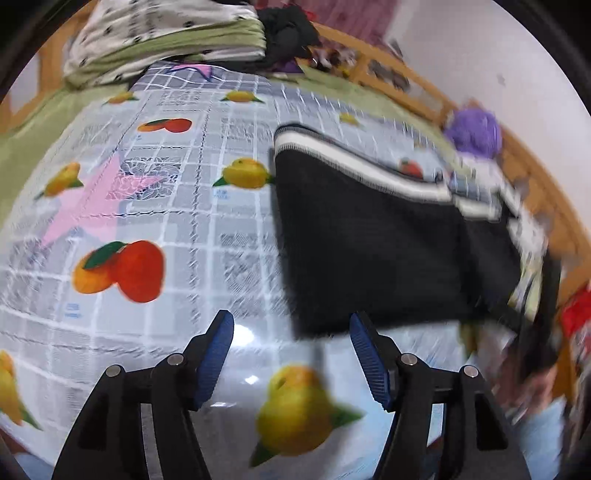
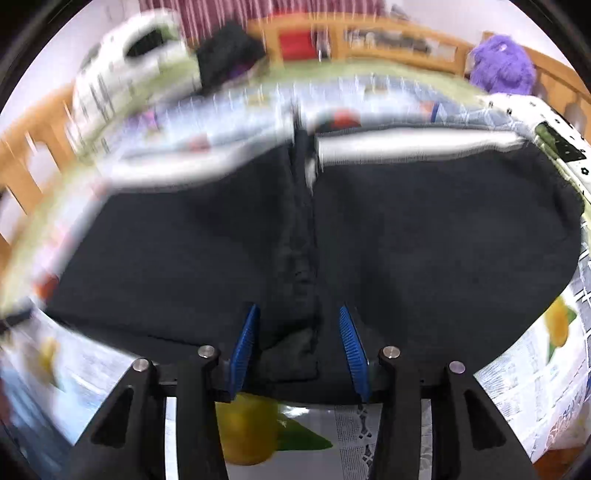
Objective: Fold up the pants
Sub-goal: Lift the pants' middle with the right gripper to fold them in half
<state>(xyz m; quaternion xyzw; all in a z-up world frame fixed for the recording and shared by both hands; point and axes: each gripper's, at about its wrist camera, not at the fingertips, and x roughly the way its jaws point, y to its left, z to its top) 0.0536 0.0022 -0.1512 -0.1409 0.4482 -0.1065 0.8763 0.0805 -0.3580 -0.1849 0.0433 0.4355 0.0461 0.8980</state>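
Black pants (image 2: 406, 240) lie flat on the fruit-print tablecloth (image 1: 177, 229), white striped waistband (image 2: 413, 142) at the far edge. In the right wrist view they fill most of the frame, centre seam (image 2: 303, 240) running straight toward the camera. In the left wrist view they sit right of centre, near corner just beyond the right fingertip.

Right gripper (image 2: 299, 345): jaws spread, blue pads (image 2: 243, 347) either side of the seam at the near hem, a small bunch of black fabric between them. Pads not closed on it; whether they touch the cloth I can't tell, heavy motion blur.

Left gripper (image 1: 291, 354): jaws wide apart, nothing between them, over bare tablecloth just beside the near-left corner of the pants. Not touching the fabric.

Around: folded green-and-white bedding stack (image 1: 162, 40) at the far end of the surface, dark clothing pile (image 1: 288, 33) beside it. Purple fuzzy object (image 2: 502, 66) near the wooden rail (image 1: 424, 92) at the far right. Both views blurred, the right one worse.
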